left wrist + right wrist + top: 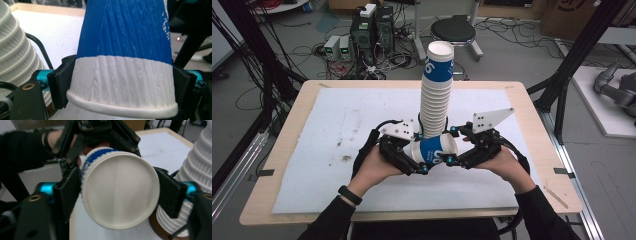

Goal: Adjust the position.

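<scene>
A blue and white paper cup [434,149] lies on its side in the air between my two grippers, just above the white mat. My left gripper [421,152] is shut on its rim end; in the left gripper view the pads press the white band of the cup [125,50] from both sides. My right gripper [451,146] holds the base end. The right gripper view looks at the cup's round white bottom [120,190], with a black pad against each side. Right behind stands a tall stack of cups [436,95], leaning slightly.
The white mat [337,125] covers most of the wooden table [287,130]. The stack's ribbed wall is close beside both grippers [15,50] [197,170]. Beyond the table, a stool [453,30], computer boxes [372,27] and cables sit on the floor. A black frame post [572,60] rises at right.
</scene>
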`<state>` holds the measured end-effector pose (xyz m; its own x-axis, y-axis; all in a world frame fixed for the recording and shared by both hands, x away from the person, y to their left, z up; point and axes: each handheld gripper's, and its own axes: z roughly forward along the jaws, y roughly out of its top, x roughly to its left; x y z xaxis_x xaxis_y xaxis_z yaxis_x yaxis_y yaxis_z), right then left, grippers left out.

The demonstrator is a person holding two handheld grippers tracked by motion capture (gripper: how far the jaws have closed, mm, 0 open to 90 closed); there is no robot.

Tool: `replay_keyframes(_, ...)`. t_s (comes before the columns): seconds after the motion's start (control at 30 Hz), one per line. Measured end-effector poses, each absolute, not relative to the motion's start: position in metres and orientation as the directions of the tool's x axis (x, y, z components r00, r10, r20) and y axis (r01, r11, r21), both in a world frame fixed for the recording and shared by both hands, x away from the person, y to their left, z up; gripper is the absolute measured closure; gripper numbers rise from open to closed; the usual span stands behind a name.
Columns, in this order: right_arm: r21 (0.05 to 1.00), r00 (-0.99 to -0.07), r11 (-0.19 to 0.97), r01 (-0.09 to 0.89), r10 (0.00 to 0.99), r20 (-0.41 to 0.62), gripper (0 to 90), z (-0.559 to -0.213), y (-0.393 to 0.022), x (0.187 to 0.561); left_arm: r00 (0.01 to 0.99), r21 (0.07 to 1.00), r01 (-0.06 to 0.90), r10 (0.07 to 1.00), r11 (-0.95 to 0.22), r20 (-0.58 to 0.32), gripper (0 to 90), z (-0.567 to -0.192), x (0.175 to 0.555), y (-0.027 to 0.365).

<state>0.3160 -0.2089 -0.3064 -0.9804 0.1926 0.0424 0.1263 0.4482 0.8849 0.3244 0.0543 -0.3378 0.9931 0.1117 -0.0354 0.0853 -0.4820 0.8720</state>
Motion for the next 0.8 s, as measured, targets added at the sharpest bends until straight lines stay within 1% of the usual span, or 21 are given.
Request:
replay_keyframes(0.13,0.881,-0.984,0.454,0.132,0.169,0.06,28.9,-0.307,-0.212,0.32,0.992,0.884,0.081,0.123,-0.46,-0.027,18.5,-0.336,0.324,0.055)
replay_keyframes(0.23,0.896,-0.984,0.424,0.132,0.165,0.067,29.4,-0.305,-0.214,0.32,0.991,0.911,0.094,0.124,-0.402,-0.048,16.1,-0.336,0.325,0.058)
replay_keyframes(0.3,0.914,-0.983,0.381,0.137,0.165,0.079,29.7,-0.304,-0.218,0.32,0.987,0.936,0.138,0.125,-0.324,-0.102,13.4,-0.338,0.327,0.061)
replay_keyframes(0.37,0.928,-0.98,0.343,0.147,0.177,0.089,29.8,-0.302,-0.222,0.321,0.982,0.945,0.172,0.122,-0.278,-0.143,10.8,-0.339,0.33,0.065)
replay_keyframes(0.5,0.948,-0.98,0.274,0.159,0.161,0.118,29.9,-0.3,-0.228,0.321,0.975,0.957,0.221,0.068,-0.187,-0.212,10.8,-0.344,0.334,0.069)
replay_keyframes(0.57,0.948,-0.98,0.275,0.159,0.157,0.119,29.9,-0.3,-0.227,0.321,0.977,0.961,0.212,0.047,-0.177,-0.207,11.3,-0.344,0.334,0.07)
replay_keyframes(0.6,0.946,-0.981,0.279,0.163,0.152,0.124,29.8,-0.301,-0.227,0.321,0.98,0.964,0.2,0.042,-0.173,-0.196,14.8,-0.344,0.333,0.07)
replay_keyframes(0.7,0.944,-0.981,0.282,0.17,0.143,0.134,29.8,-0.304,-0.226,0.323,0.982,0.97,0.187,0.052,-0.158,-0.181,17.0,-0.341,0.333,0.074)
replay_keyframes(0.8,0.935,-0.98,0.304,0.181,0.139,0.145,29.5,-0.305,-0.225,0.324,0.984,0.968,0.176,0.061,-0.181,-0.168,18.1,-0.339,0.332,0.076)
